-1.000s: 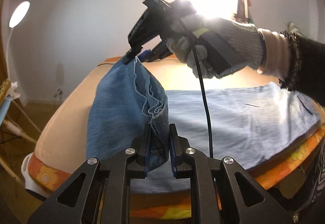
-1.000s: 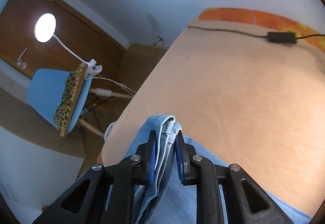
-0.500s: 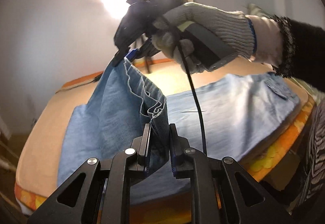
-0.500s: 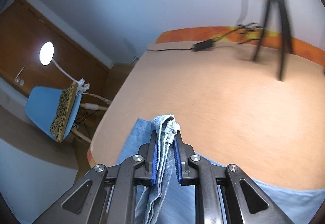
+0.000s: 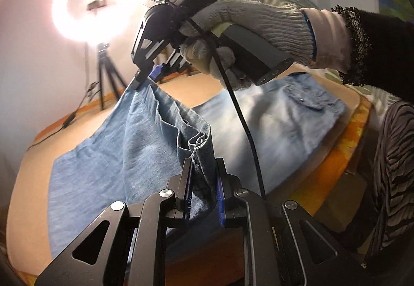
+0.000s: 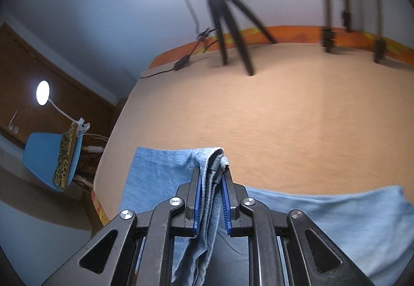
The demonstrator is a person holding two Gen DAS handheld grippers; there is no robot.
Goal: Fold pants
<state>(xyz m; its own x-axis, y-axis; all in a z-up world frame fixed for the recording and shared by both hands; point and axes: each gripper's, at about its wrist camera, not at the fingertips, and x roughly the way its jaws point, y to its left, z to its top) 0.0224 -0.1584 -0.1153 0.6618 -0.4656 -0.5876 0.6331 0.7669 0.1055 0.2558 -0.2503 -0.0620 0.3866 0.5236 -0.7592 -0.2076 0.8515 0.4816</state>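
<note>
Light blue denim pants (image 5: 271,125) lie along the near side of a tan-covered bed (image 6: 284,109). My left gripper (image 5: 203,172) is shut on one corner of the leg hem and holds it off the bed. My right gripper (image 5: 146,78), held by a gloved hand (image 5: 253,21), is shut on the other hem corner, higher and farther back. The hem hangs stretched between them. In the right wrist view the right gripper (image 6: 211,182) pinches bunched denim (image 6: 211,198), and the rest of the pants (image 6: 336,218) lies flat below.
A ring light on a tripod (image 5: 103,71) stands at the far side of the bed, its black cable (image 6: 181,64) on the cover. A second stand (image 6: 328,34) is at the far right. A blue chair (image 6: 51,156) and a clip lamp (image 6: 42,91) stand left of the bed.
Both grippers have carried the lifted hem to the right, toward the waist end of the pants. More of the leg is off the bed, and the views have swung to the ring light.
</note>
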